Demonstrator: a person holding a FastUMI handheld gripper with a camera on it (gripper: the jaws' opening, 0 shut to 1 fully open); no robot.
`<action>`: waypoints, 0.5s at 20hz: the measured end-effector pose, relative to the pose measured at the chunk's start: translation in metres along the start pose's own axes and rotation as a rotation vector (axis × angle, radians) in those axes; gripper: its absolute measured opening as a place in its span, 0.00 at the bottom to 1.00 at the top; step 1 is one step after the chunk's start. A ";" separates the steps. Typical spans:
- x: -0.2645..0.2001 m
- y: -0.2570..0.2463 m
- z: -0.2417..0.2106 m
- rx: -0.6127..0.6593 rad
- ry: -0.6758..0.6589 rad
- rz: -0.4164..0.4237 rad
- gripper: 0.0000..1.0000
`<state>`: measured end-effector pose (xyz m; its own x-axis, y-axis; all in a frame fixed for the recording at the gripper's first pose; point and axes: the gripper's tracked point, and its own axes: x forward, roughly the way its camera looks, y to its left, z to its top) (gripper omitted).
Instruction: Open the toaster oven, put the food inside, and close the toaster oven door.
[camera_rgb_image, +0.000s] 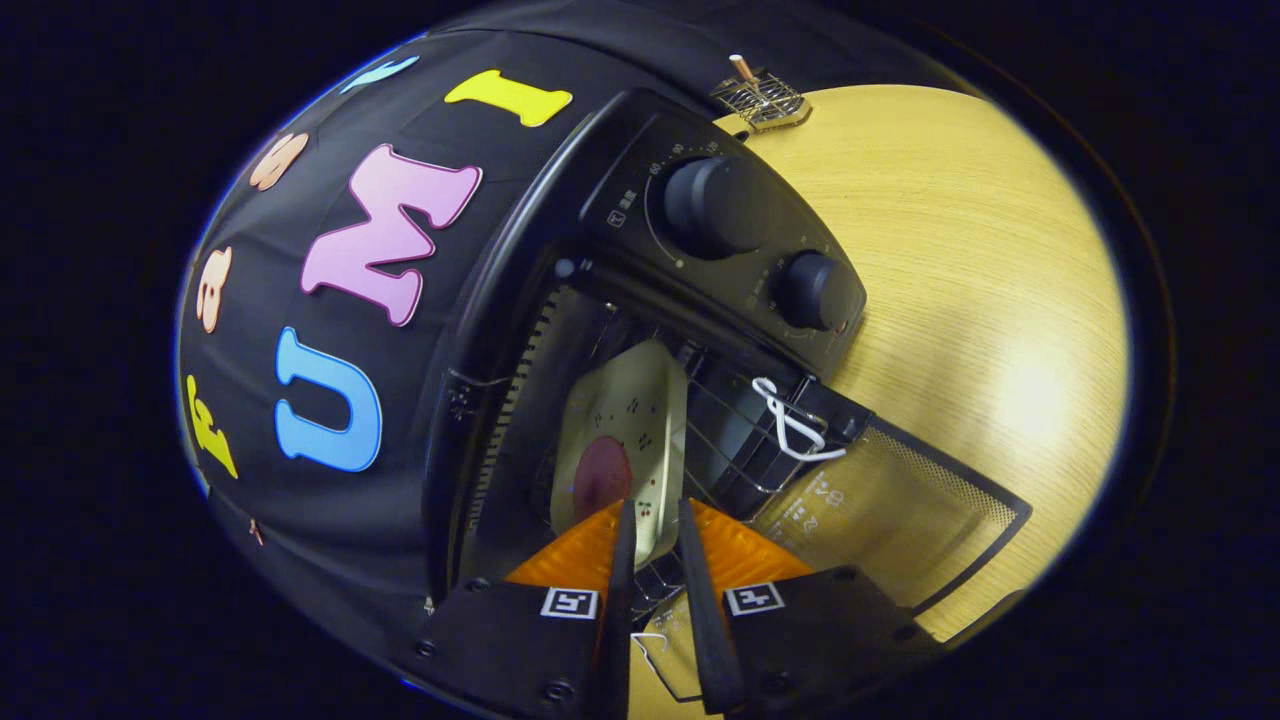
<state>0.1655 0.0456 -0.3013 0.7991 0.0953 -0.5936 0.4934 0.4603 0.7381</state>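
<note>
Gripper view, tilted hard, everything rolled over to one side. Gripper (655, 510) pointed straight into the mouth of the toaster oven (560, 330), fingers (622, 560) drawn close with just a narrow slot between them, tips at the near edge of the plate (625, 440); pinching that rim or merely flanking it, cannot tell from here. Plate pale, speckled with small dark marks, sitting inside the oven cavity on the wire rack (730, 440), tipped in line with the rolled view. On the plate, the food (602, 475): a round, dark reddish slice near the plate's closer end, just ahead of the fingertips. Oven door (900, 510) swung fully open, glass panel with a dotted border lying flat over the wooden table (960, 300), beside and beyond the right-hand finger. White cord loop (795, 420) tied at the door's hinge corner, draped against the rack wires. Two round dark knobs on the control panel, larger knob (710, 205) farther off, smaller knob (815, 290) nearer the door. Well beyond the oven, at the far table edge, a small wire rack (762, 98) with a short stick-like piece on it.
</note>
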 end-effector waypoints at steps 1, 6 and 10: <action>-0.005 0.001 -0.001 -0.010 0.000 0.005 0.32; -0.038 0.002 -0.009 -0.086 0.016 0.024 0.78; -0.070 0.004 -0.014 -0.197 0.029 0.034 0.99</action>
<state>0.1062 0.0527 -0.2612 0.8028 0.1374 -0.5802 0.3874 0.6195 0.6827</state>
